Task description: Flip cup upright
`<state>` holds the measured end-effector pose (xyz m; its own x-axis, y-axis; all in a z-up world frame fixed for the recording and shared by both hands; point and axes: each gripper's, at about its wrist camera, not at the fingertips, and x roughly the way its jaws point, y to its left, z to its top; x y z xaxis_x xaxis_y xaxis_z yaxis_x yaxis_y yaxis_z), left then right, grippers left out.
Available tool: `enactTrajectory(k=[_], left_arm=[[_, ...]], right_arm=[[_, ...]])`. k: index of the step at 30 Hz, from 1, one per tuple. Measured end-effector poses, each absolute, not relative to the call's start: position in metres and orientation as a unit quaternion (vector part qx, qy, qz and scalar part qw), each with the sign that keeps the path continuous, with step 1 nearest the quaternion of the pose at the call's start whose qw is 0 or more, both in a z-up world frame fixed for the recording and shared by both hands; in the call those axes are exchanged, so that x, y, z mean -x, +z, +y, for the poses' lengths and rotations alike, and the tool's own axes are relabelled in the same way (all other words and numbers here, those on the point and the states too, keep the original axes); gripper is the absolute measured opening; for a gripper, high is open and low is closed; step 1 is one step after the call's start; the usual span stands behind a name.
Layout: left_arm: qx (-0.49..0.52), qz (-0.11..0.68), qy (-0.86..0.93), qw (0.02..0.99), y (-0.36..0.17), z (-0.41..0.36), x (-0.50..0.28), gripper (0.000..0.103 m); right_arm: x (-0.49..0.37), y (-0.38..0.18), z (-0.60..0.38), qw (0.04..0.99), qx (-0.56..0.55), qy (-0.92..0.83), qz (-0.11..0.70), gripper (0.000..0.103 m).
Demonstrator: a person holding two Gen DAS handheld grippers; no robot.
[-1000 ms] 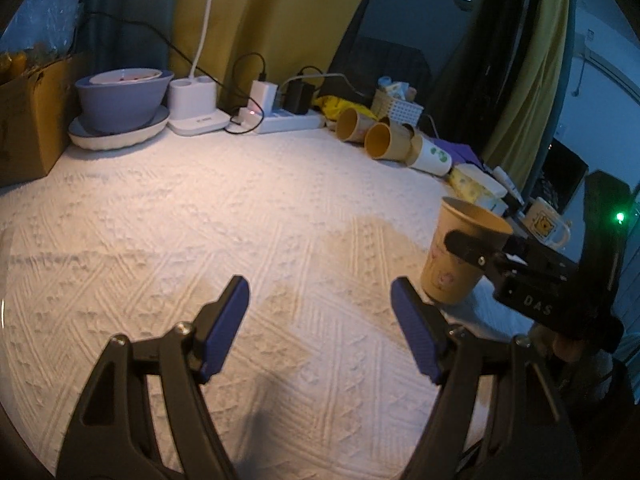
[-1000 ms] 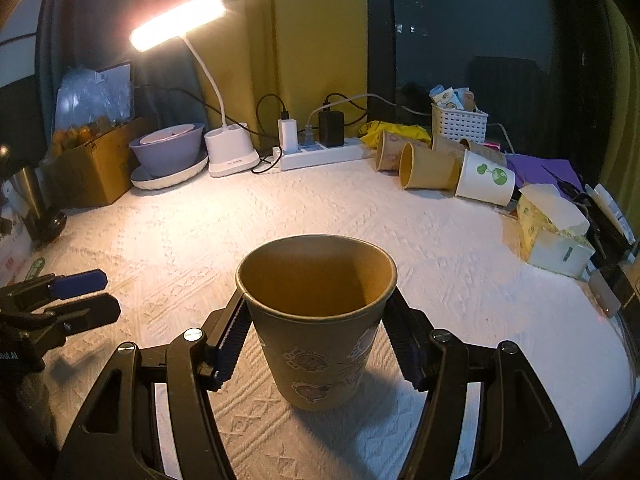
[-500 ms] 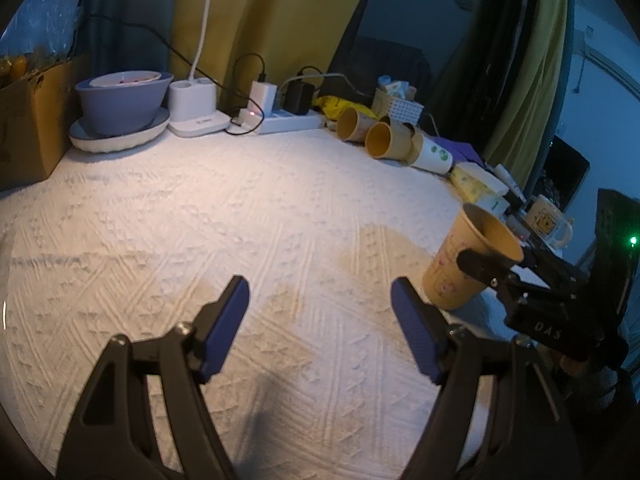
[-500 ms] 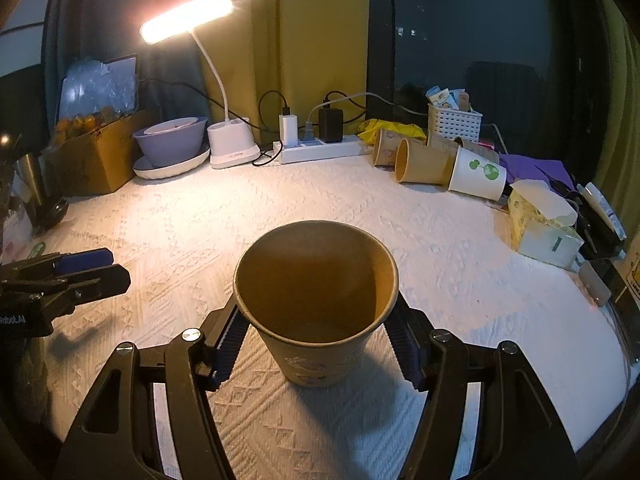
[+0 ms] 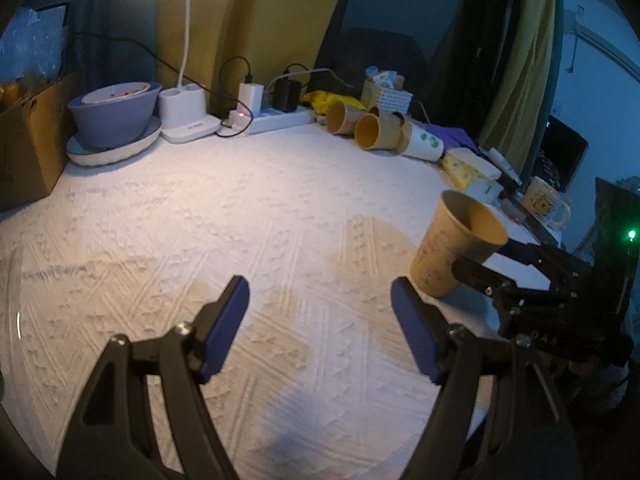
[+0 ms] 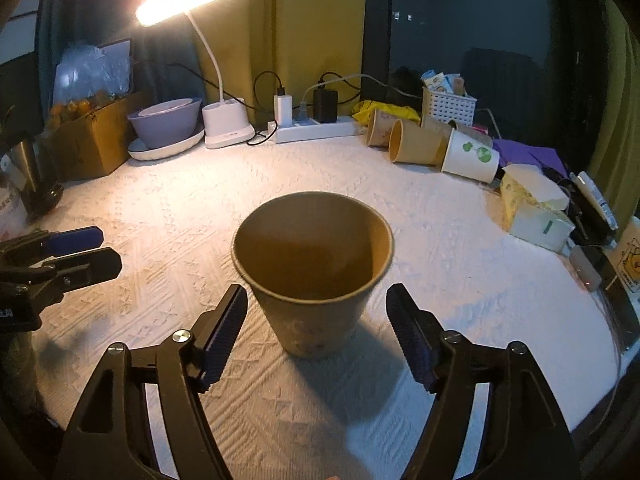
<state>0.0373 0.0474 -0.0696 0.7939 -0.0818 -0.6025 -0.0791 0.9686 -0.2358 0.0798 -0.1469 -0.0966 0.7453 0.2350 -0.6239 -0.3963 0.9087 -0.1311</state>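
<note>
Cup point(image 6: 312, 280) stands mouth-up on the white textured cloth point(image 6: 440, 240), base down, directly in front of the right gripper point(image 6: 316, 328). Right jaws spread wide, a clear gap between each blue pad and the cup wall; nothing held. From the left wrist view the cup point(image 5: 452, 252) looks tilted, but that may be fisheye bend at the frame edge; I cannot tell whether it leans.

Left gripper point(image 5: 320, 324) also wide and holding nothing, over bare cloth, well apart from the cup.

Judgement: the flip looks done; what remains is backing the right gripper away.

Risks from here:
- 1 pad point(image 6: 226, 332) clips the cup wall on the way out. Paper cup, light and apparently empty, so a small sideways nudge would probably tip it.
- Cloth is soft and ridged. If the base sits on a raised pattern, footing is poor and it could rock over unaided.
- A drag on the cloth by either gripper would carry the cup along.
- 3 other paper cups point(image 6: 416, 146) lie on their sides at the back, near the power strip point(image 6: 320, 130); far enough not to interfere.
</note>
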Motion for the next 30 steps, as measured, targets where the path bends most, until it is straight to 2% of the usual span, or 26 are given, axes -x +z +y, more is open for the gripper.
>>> enactTrajectory(k=[12, 14, 16, 30], left_arm=[[0.114, 0.324, -0.028, 0.939, -0.056, 0.024, -0.021, 0.078], [0.110, 0.324, -0.031, 0.939, -0.055, 0.019, -0.019, 0.087], [0.107, 0.323, -0.035, 0.940, -0.052, 0.013, -0.015, 0.091], [0.086, 0.279, -0.036, 0.956, -0.026, -0.001, 0.001, 0.092]], right_arm=[[-0.049, -0.073, -0.167, 0.928, 0.135, 0.141, 0.317, 0.075], [-0.043, -0.070, -0.169, 0.930, 0.130, 0.139, 0.316, 0.075], [-0.037, -0.067, -0.170, 0.930, 0.127, 0.140, 0.316, 0.075], [-0.009, -0.035, -0.170, 0.939, 0.124, 0.146, 0.287, 0.075]])
